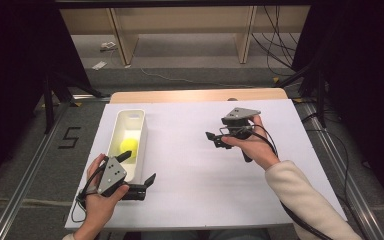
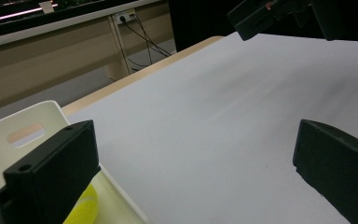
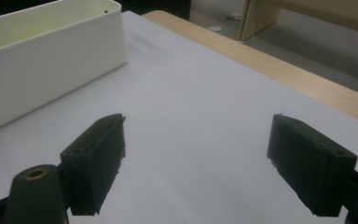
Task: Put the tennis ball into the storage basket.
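We hold two black grippers, the left gripper [image 1: 139,169] and right gripper [image 1: 215,139], each topped by a grey three-cornered plate with dark screw holes, trailing black cables, our right arm in a cream sleeve [image 1: 305,197].

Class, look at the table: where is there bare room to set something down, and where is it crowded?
Free: the white sheet between the white bin and the right gripper, and the strip along its far edge. Crowded: the near-left corner, where the left gripper stands open beside the bin, one jaw over its rim. The bin holds a yellow ball.
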Tool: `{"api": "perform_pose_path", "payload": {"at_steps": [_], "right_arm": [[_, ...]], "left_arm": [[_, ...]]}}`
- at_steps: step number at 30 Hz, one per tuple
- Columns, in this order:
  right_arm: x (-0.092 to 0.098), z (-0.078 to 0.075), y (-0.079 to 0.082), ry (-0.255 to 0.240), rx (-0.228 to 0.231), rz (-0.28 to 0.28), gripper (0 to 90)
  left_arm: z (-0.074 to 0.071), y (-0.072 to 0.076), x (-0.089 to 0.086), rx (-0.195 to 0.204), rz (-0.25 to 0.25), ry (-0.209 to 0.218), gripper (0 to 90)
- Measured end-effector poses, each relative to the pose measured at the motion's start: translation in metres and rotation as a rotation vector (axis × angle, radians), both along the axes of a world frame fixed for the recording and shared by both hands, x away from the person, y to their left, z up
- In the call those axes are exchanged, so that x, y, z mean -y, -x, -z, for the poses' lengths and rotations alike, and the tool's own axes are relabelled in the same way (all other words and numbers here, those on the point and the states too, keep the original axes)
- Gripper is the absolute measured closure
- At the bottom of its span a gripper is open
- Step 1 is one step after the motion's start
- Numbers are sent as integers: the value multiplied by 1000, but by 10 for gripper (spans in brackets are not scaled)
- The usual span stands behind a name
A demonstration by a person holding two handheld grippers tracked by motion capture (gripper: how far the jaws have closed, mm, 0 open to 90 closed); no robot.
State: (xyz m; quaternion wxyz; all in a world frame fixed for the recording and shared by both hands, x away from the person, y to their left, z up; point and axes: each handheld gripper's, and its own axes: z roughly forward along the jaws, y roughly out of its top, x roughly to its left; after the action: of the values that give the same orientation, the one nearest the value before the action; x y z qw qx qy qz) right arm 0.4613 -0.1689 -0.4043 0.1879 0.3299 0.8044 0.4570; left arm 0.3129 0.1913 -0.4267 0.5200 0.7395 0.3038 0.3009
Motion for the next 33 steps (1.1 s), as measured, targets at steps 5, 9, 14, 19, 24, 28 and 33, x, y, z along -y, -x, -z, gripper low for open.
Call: {"api": "perform_pose_path", "payload": {"at_steps": [5,9,14,19,24,28,33], "right_arm": [[14,2,5,-1,-4,20,197],[23,4,9,-4,-8,34,197],[34,7,14,-5,-14,49,197],[43,9,19,-7,-17,64,197],[51,10,23,-9,-17,70,197],[57,12,28,-8,-15,74,197],[66,16,33,-9,-23,83,197]], "left_arm": [[0,0,0,0,-2,1,0],[0,0,0,2,-2,3,0],[0,0,0,2,-3,3,0],[0,0,0,1,-3,4,0],[0,0,0,1,-5,3,0],[0,0,0,2,-6,4,0],[0,0,0,2,-5,3,0]]}}
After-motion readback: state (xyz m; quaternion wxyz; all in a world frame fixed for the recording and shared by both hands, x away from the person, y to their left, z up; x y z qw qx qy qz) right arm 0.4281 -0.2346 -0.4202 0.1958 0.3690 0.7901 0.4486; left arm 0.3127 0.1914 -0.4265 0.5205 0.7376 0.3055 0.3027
